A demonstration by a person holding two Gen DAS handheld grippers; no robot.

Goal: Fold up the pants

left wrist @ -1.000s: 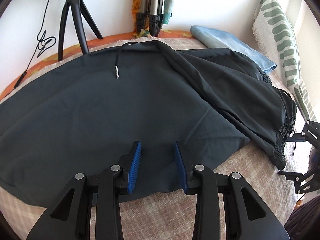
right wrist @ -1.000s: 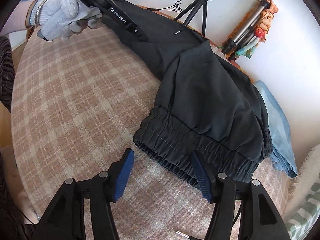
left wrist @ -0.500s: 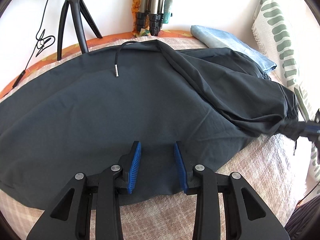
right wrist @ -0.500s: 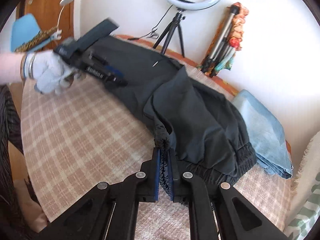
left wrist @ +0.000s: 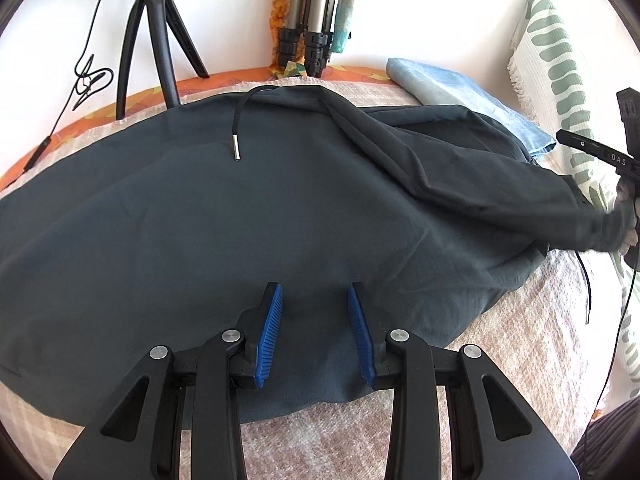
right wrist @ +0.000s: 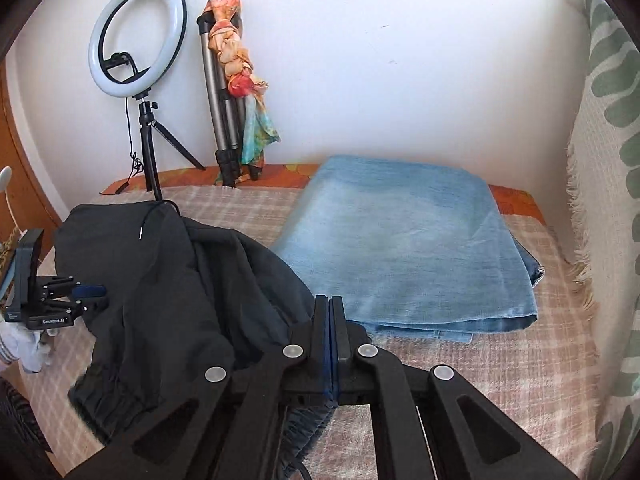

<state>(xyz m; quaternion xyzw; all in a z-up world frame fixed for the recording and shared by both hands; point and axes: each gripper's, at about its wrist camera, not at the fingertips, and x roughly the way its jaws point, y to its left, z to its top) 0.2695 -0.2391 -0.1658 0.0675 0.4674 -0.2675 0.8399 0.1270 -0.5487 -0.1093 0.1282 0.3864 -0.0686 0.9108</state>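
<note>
My right hand-held gripper [right wrist: 330, 312] is clamped on the black pants' [left wrist: 240, 220] elastic hem, lower centre; my left hand-held gripper [left wrist: 315, 312] hovers parted, empty, over their near edge.

Bright, even daylight; strong fisheye curvature.
Dark vignette at corners; motion blur on dark grey fabric pants [left wrist: 592, 228] at right edge.

Plaid-covered bed [right wrist: 460, 356] bears dark pants [left wrist: 240, 240], folded jeans [right wrist: 408, 240], tripods [left wrist: 148, 40].

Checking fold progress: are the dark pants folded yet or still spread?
Mostly spread: dark pants cover the bed; right gripper, shut on their elastic edge, lifts it.
</note>
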